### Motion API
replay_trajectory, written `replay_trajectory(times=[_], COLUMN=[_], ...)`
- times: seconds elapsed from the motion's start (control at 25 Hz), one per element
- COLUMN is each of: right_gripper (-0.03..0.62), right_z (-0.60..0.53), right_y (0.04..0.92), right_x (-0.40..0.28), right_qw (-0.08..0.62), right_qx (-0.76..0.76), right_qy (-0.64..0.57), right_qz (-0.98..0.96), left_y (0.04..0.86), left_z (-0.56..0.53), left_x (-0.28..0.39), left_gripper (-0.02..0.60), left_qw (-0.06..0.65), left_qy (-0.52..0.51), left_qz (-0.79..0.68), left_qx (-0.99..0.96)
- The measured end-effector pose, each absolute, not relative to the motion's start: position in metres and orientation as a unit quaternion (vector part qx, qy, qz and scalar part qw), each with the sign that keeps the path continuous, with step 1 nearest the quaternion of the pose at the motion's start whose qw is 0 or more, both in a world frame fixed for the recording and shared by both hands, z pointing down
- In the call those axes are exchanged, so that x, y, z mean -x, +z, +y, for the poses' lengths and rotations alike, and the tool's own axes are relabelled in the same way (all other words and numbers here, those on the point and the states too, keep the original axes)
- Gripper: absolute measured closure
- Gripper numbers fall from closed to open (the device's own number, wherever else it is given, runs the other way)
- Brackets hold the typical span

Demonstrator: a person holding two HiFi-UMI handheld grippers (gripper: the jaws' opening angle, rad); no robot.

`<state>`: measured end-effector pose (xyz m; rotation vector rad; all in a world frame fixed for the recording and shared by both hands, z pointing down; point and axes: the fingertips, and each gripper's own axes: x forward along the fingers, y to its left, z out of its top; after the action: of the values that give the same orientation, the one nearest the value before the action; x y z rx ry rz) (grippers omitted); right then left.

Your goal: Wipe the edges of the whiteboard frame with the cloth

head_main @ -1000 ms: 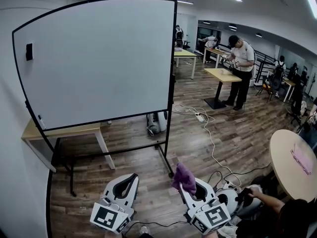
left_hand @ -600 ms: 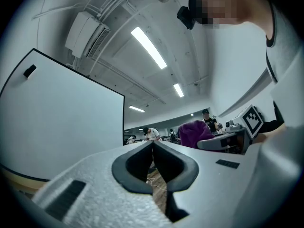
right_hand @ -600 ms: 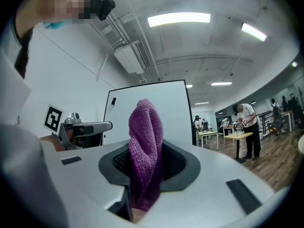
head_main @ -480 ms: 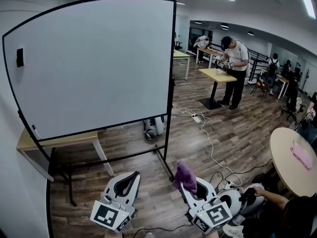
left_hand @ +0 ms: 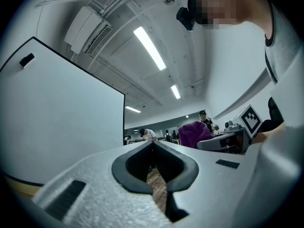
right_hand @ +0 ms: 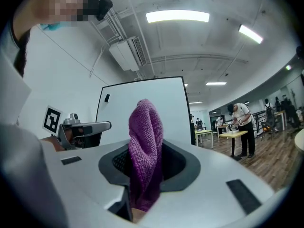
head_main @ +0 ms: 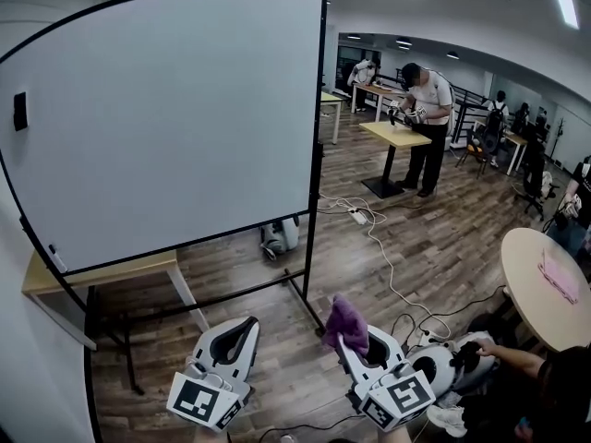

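A large whiteboard point(head_main: 175, 118) on a wheeled stand fills the left half of the head view, its thin black frame point(head_main: 318, 109) running down the right edge. It also shows in the right gripper view as the whiteboard point(right_hand: 142, 103). My right gripper point(head_main: 355, 344) is low in front of the board's right leg, shut on a purple cloth point(head_main: 344, 323) that sticks up from its jaws; the cloth point(right_hand: 146, 146) stands folded between them. My left gripper point(head_main: 233, 338) is low at the left, shut with nothing in it, well short of the board.
A wooden table point(head_main: 102, 275) stands behind the board's lower left. White cables point(head_main: 388, 266) snake over the wood floor. A round table point(head_main: 545, 284) is at the right. A person point(head_main: 425, 123) works at a standing desk further back.
The view has drifted closer and to the right, so the board looms larger and higher. Both grippers keep their places and the cloth stays clamped.
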<state>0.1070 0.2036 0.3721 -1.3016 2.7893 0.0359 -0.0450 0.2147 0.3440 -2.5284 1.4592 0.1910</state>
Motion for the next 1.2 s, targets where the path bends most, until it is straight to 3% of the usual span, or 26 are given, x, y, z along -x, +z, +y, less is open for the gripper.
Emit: replay_trajectory(times=[0.64, 1.2], right_gripper=[0.499, 0.497], right_z=[0.168, 0.076], right_y=[0.367, 0.361], right_x=[-0.096, -0.114], right_qw=[0.027, 0.028], right_qx=[0.423, 0.411], right_qy=[0.018, 0.024], right_qz=[0.906, 0.911], left_y=[0.342, 0.333], left_z=[0.181, 0.097], left_x=[0.065, 0.043], left_gripper=[0.565, 0.565], left_qw=[0.105, 0.114], left_qy=[0.08, 0.073], left_qz=[0.505, 0.511], left_qx=[0.853, 0.849])
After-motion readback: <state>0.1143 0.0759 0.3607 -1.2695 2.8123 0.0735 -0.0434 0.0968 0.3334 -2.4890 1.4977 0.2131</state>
